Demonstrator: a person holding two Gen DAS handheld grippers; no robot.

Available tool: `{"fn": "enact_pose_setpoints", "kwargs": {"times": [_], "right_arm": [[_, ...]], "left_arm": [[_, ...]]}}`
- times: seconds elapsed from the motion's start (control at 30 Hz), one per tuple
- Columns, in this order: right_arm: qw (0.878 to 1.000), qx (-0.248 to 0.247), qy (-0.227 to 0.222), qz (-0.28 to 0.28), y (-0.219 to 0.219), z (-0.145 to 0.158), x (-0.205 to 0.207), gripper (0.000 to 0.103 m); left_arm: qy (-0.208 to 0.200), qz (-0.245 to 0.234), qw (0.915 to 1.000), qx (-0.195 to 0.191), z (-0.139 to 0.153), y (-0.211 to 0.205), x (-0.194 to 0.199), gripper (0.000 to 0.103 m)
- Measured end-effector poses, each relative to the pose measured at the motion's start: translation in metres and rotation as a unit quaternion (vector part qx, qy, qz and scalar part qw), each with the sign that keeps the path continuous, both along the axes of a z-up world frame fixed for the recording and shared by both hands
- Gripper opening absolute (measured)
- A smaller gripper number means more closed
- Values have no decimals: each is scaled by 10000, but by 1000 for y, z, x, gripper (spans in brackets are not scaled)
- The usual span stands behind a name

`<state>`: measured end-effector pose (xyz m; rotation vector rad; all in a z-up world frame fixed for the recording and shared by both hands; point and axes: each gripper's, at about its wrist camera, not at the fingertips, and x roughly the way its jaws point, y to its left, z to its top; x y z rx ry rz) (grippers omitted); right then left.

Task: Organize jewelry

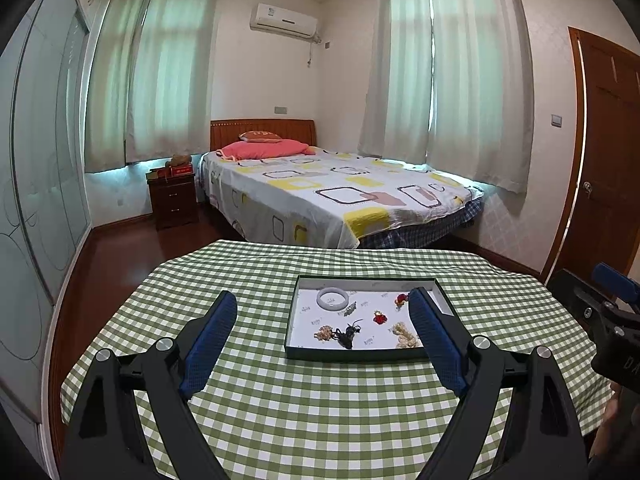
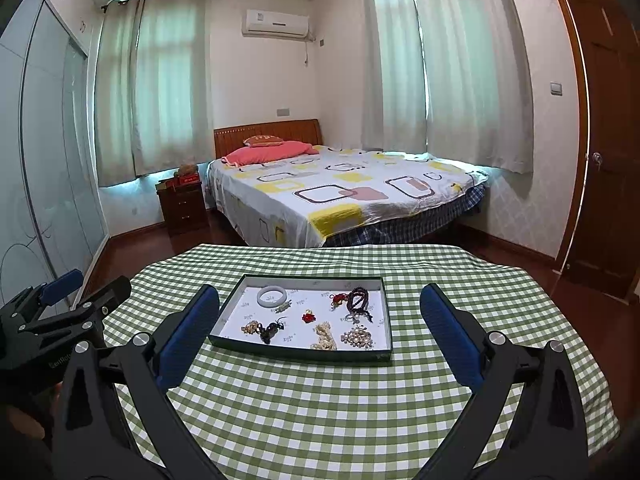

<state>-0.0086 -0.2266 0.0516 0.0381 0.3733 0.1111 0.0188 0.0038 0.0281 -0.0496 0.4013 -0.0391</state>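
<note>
Hovering: both claws hang above the table (image 2: 360, 420), its green check cloth bare under them, touching nothing.
Left claw (image 1: 322, 312): spread wide, blue pads well apart, empty; only cloth and the tray's near-left part show between the fingers. In the right wrist view it sits off the table's left edge (image 2: 76, 292), also parted.
Right claw (image 2: 320, 306): spread wide, empty; the tray shows in the gap between its pads, farther off and lower. In the left wrist view only part of it shows at the right edge (image 1: 612, 284), too little to judge.
Tray (image 2: 298, 350): a shallow dark-rimmed box with a white floor, lying flat near the middle of the table, nearer the far edge.
Bangle (image 2: 272, 296): white ring, far-left corner of the tray, flat.
Silver piece (image 2: 282, 307): just beside the bangle, toward the near side.
Red knot (image 2: 339, 299): far side, right of centre.
Dark beads (image 2: 360, 303): looped string, far-right part, just beside the red knot.
Red charm (image 2: 308, 317): about the tray's middle.
Black piece (image 2: 272, 330): near-left part, next to a small pale cluster (image 2: 251, 327).
Pale strand (image 2: 325, 338): near edge, centre.
Pearl cluster (image 2: 357, 338): near-right corner.
Left fingers (image 1: 210, 340): blue, ribbed, clear of the tray's rim.
</note>
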Motion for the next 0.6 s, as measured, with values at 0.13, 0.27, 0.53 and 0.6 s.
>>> {"fn": "enact_pose_setpoints", "kwargs": {"times": [0.13,0.27,0.53,0.6], "right_arm": [[10000,-5,-2,0,0,0,-1,98],[10000,2,14,6,0,1,-2,98],[10000,5,7,26,0,2,-3,98],[10000,-3,14,21,0,2,-2,98]], "left_arm": [[-22,14,10000,11,0,0,-1,85],[0,9,10000,12,-1,-1,-1,85],[14,-7,10000,8,-1,-1,-4,85],[21,-6,10000,3,-1,-1,-4,85]]}}
